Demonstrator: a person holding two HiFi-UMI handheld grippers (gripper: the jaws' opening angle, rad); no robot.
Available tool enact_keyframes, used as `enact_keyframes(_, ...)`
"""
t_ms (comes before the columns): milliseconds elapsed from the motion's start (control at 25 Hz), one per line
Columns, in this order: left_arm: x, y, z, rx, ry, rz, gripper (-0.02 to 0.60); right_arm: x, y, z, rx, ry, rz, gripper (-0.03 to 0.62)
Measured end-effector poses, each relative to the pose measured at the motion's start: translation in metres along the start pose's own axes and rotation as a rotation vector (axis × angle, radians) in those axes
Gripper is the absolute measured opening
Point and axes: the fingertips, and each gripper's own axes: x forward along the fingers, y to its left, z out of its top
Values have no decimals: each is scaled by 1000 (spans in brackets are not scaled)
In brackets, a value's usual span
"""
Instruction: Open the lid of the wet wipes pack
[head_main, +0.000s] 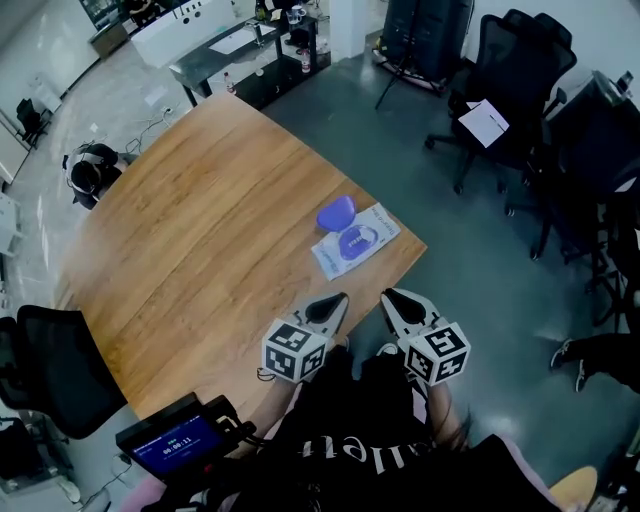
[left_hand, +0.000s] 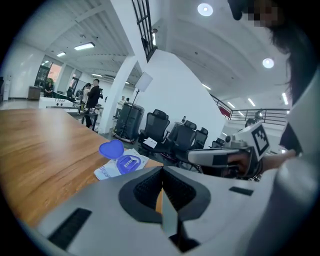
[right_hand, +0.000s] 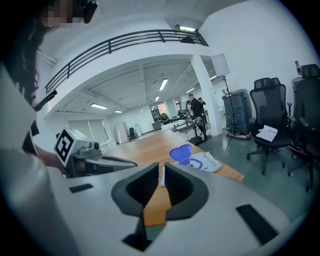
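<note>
At the far left a black chair (head_main: 50, 372) is sitting by the corner of the big wooden table (head_main: 190, 230). Near it, at the bottom, a little screen (head_main: 172, 441) is glowing blue. The table is taking up the middle of the room. The wet wipes pack (head_main: 357, 241) is lying flat on the table, close to its right edge and well away from both grippers. Its blue lid (head_main: 336, 212) is already standing open, flipped back at the far end of the pack, so the round blue part under it is showing. Closer to the person, the left gripper (head_main: 337, 299) is hovering over the near edge of the table. Its fingers are pressing together at the tips and are holding nothing. Just beside it, the right gripper (head_main: 391, 297) is hovering too, and both are pointing toward the pack. The right gripper's fingers are sitting a tiny bit apart, with only a thin gap, and nothing is in that gap. Off to the right, black office chairs (head_main: 515, 60) are standing on the grey floor, and a white sheet of paper (head_main: 484, 122) is lying on one of them.
</note>
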Motion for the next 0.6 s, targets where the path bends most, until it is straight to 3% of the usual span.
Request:
enact_keyframes(240,-7,-21,-8,4,-22,7,2,-17,16,-9,-21,-5,22,41)
enact_keyframes(600,-34,-125,-40,-56,-119,110,2,-116,40,-42,-81,19,120,41)
